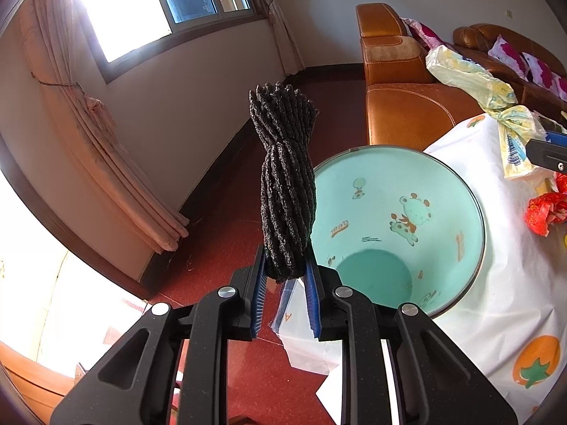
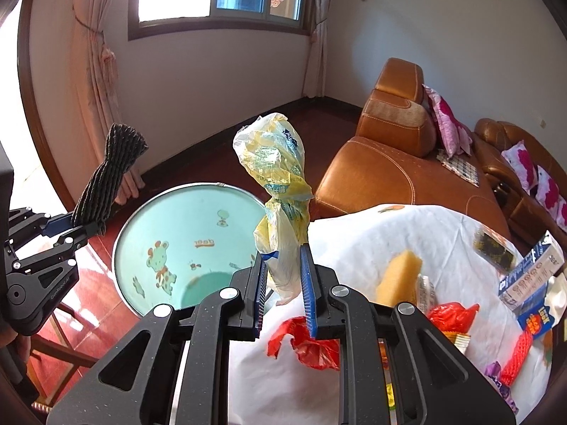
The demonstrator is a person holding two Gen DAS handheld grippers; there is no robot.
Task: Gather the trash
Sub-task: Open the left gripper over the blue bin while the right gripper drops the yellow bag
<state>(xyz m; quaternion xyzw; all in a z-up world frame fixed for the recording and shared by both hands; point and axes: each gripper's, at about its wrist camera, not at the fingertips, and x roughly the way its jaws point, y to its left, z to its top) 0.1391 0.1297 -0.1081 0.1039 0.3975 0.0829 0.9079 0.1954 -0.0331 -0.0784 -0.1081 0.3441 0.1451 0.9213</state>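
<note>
A twisted black foam net (image 1: 285, 184) stands up between the blue pads of my left gripper (image 1: 285, 269), which is shut on its lower end, just left of the teal bin (image 1: 453, 191). In the right wrist view that net (image 2: 106, 180) hangs over the floor left of the bin (image 2: 141, 233). My right gripper (image 2: 283, 265) is shut on a crumpled yellow plastic bag (image 2: 276, 177), held over the bin's right rim. From the left wrist view the bag (image 1: 471, 78) shows at the upper right.
A table under a white fruit-print cloth (image 2: 354, 248) carries red wrappers (image 2: 312, 347), a yellow sponge (image 2: 400, 276), a carton (image 2: 531, 269) and other litter. Brown leather sofas (image 2: 397, 163) stand behind. Red floor (image 1: 219, 191), curtain and wall lie to the left.
</note>
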